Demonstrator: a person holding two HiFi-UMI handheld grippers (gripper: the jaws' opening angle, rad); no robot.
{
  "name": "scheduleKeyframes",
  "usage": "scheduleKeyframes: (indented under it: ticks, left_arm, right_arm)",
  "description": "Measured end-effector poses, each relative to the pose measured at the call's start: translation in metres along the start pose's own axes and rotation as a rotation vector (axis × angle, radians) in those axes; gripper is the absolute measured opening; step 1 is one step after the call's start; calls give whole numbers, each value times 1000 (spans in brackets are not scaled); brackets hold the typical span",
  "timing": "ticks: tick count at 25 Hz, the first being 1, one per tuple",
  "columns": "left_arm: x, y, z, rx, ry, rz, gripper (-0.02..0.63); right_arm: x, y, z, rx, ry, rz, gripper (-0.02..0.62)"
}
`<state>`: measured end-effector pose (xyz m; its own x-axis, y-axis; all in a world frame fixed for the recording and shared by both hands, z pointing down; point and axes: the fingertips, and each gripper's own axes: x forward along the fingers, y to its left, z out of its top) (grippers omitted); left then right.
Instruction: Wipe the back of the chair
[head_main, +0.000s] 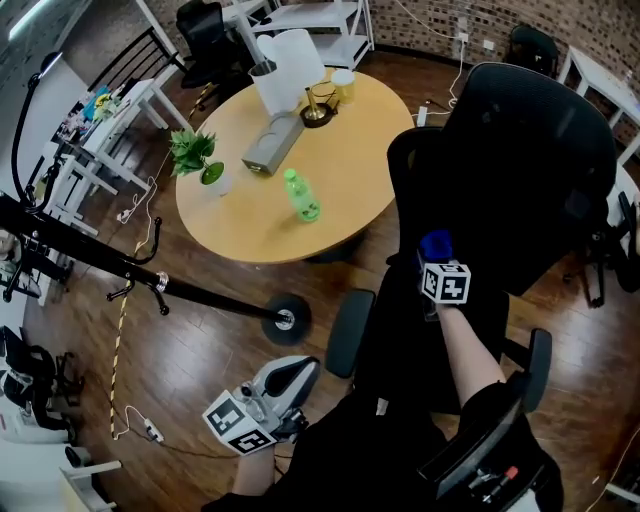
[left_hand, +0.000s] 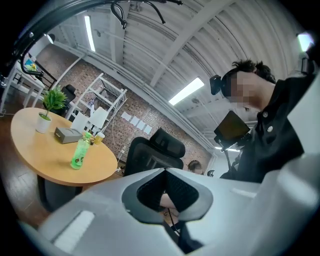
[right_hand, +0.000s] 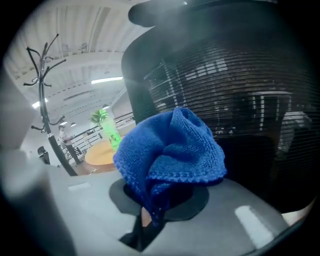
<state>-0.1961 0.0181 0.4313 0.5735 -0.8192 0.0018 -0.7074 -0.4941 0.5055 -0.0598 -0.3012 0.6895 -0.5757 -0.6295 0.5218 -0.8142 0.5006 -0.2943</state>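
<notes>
The black mesh-backed office chair (head_main: 525, 165) stands at the right of the head view, its seat below me between two armrests. My right gripper (head_main: 437, 258) is shut on a bunched blue cloth (head_main: 436, 244), held at the lower left of the backrest. In the right gripper view the cloth (right_hand: 170, 150) bulges out of the gripper (right_hand: 152, 202) just in front of the dark mesh (right_hand: 240, 85); contact is unclear. My left gripper (head_main: 298, 374) hangs low at the left by my body, away from the chair. Its jaws (left_hand: 165, 172) are shut with nothing in them.
A round wooden table (head_main: 350, 215) beyond the chair carries a green bottle (head_main: 303, 196), a potted plant (head_main: 195, 155), a grey box (head_main: 272, 142) and a white bag (head_main: 290, 65). A black coat stand (head_main: 150, 280) leans across the left, its base (head_main: 285, 320) near the chair's left armrest (head_main: 348, 332).
</notes>
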Motion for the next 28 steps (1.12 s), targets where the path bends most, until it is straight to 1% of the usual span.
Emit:
scheduleKeyframes:
  ticks: [2,4,5,7,9,10,11,12,14,16,18,21,28]
  left_arm:
    - [-7,2,0,-3,-5,22,6]
    - [-13,3,-2,-8,-6,43,6]
    - [-15,4,-3,-11,-7,52,6]
    - [-19,5,-4,-16,-9,68,6]
    - [-20,6,-5,-16,-9,83,6]
    - [-20,6,-5,-14,-9,90,6]
    - [-19,5,-6,-13,-9,94,6]
    - [-18,4,-7,-12,-9,97,6]
    - [-13,1,-10,-12,-5,98,6]
    - [-6,-1,-16,-13,11,95,6]
    - [4,-3,-22,-18,30,85,6]
    - [22,-8,-27,-21,59,41,6]
    - [74,-28,-40,-21,134,-94,6]
  right_arm:
    - [15,22,-4,-32,30,42,55]
    - [26,48,-12,-95,81,112,55]
    - [30,64,-17,-136,112,169,55]
    - [30,100,-24,-211,148,336,55]
    - [22,132,-24,-236,127,507,57]
    - [20,140,-23,-224,107,551,55]
    - [21,138,-23,-196,93,550,55]
    - [25,126,-27,-164,94,502,55]
    - [35,82,-44,-123,143,334,55]
    - [36,32,-58,-104,193,179,55]
    - [28,-14,-64,-57,204,72,55]
    - [5,-68,-71,17,191,-25,55]
    - [-55,-158,-78,97,165,-209,55]
